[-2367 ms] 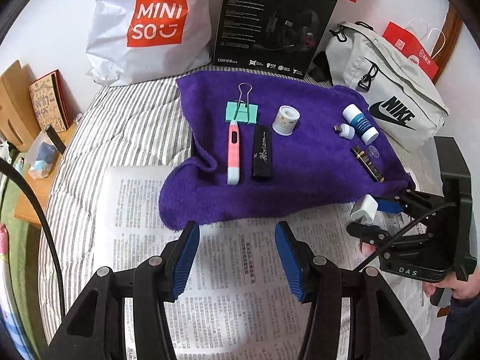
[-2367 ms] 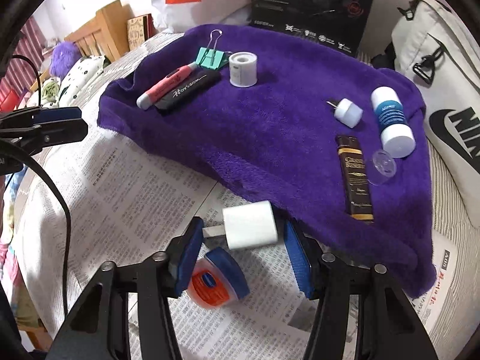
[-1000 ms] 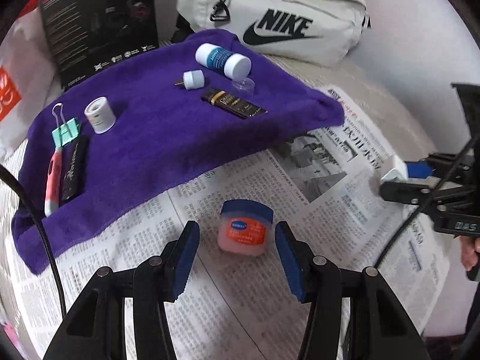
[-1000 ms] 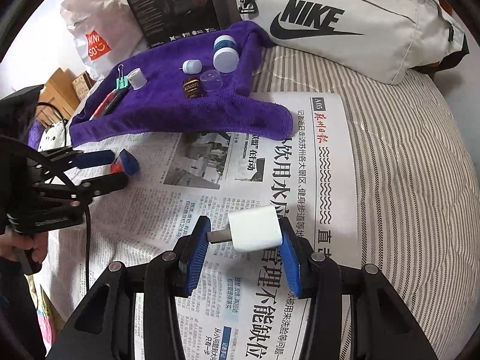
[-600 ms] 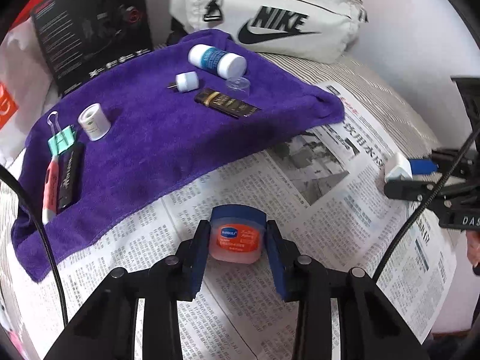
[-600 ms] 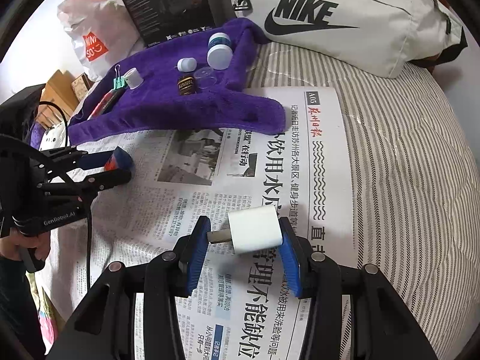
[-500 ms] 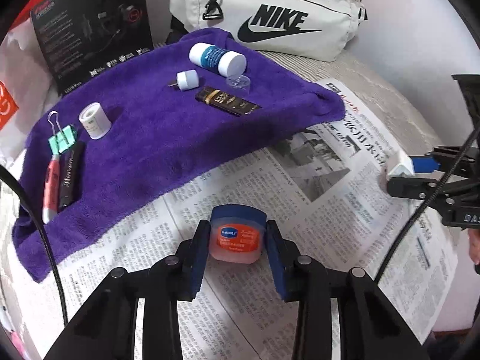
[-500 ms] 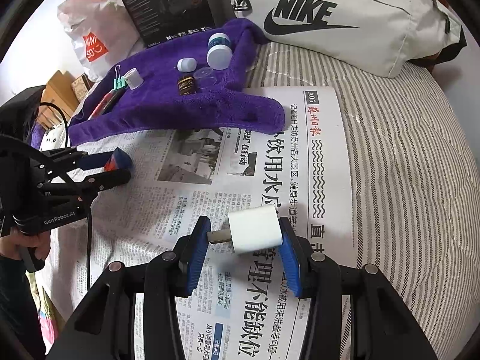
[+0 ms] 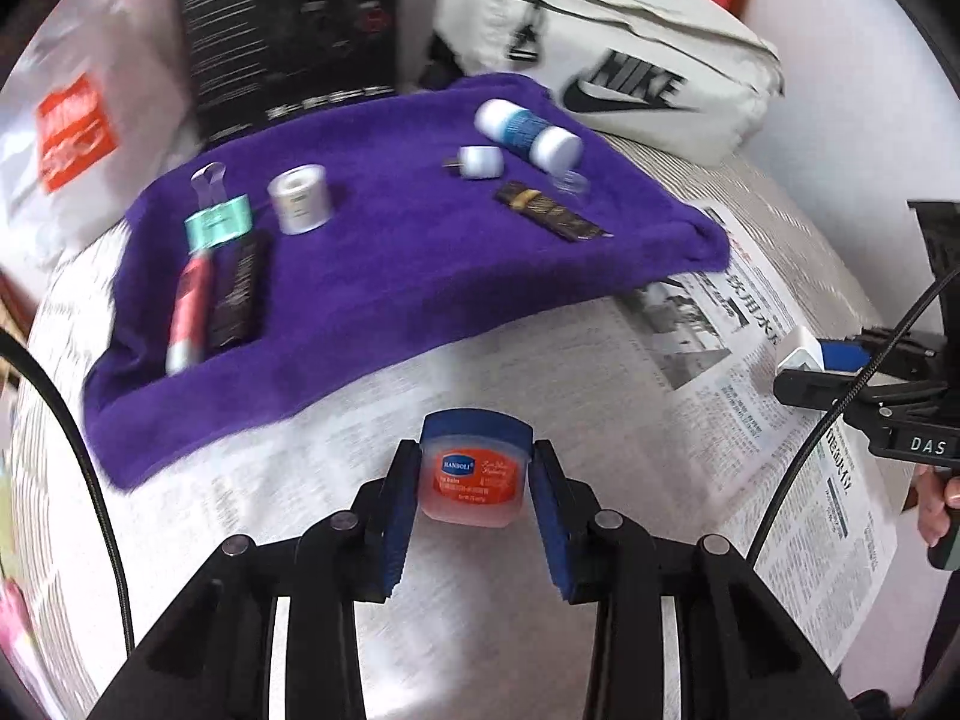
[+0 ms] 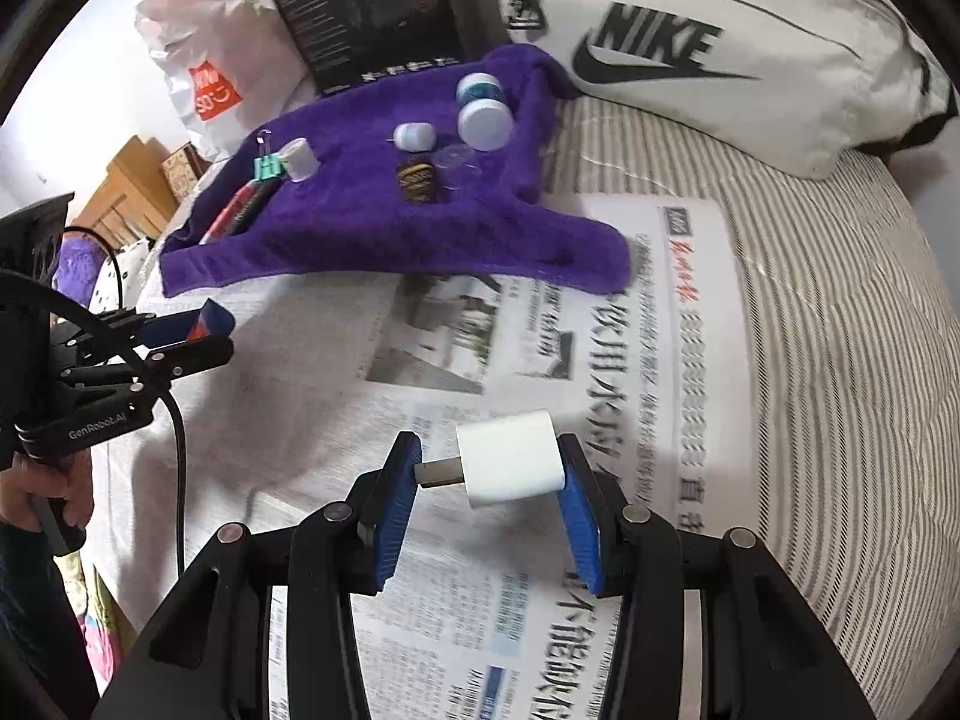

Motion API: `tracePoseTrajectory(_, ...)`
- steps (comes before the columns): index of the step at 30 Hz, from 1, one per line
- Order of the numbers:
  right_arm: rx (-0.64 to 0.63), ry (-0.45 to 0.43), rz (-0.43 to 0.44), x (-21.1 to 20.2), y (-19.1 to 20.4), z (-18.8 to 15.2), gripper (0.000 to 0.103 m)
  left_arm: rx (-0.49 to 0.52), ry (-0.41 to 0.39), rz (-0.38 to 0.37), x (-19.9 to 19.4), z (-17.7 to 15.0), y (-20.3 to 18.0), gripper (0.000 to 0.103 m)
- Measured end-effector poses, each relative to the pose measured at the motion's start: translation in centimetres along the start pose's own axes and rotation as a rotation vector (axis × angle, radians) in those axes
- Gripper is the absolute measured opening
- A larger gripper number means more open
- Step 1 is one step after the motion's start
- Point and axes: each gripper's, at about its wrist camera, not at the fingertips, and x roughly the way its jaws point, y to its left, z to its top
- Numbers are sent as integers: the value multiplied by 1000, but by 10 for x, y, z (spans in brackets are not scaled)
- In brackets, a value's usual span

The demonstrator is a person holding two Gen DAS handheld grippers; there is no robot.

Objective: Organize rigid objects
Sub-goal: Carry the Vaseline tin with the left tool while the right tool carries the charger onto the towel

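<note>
Left claw (image 9: 474, 480): closed on the balm jar (image 9: 475, 468), pads pressing its opposite sides, above the newspaper (image 9: 750, 420).
Right claw (image 10: 489, 492): holds the white charger plug (image 10: 510, 462) end to end, prong tip against one pad, over the newspaper.
Jar handling: likely light, stiff, smooth plastic; could slip, so grip the sides below the blue lid.
Plug handling: light, rigid; flat faces would likely seat steadier than the prong.
Destination: probably the purple towel (image 9: 390, 258) holding the other small items.
</note>
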Motion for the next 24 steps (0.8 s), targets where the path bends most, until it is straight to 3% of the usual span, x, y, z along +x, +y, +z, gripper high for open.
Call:
tracePoseTrajectory(9, -51, -10, 27, 3, 24, 19, 45, -112, -32, 32, -30, -16, 44, 35)
tracePoseTrajectory(24, -97, -42, 43, -8, 47, 52, 45, -130, -61, 27, -51, -7, 61, 35)
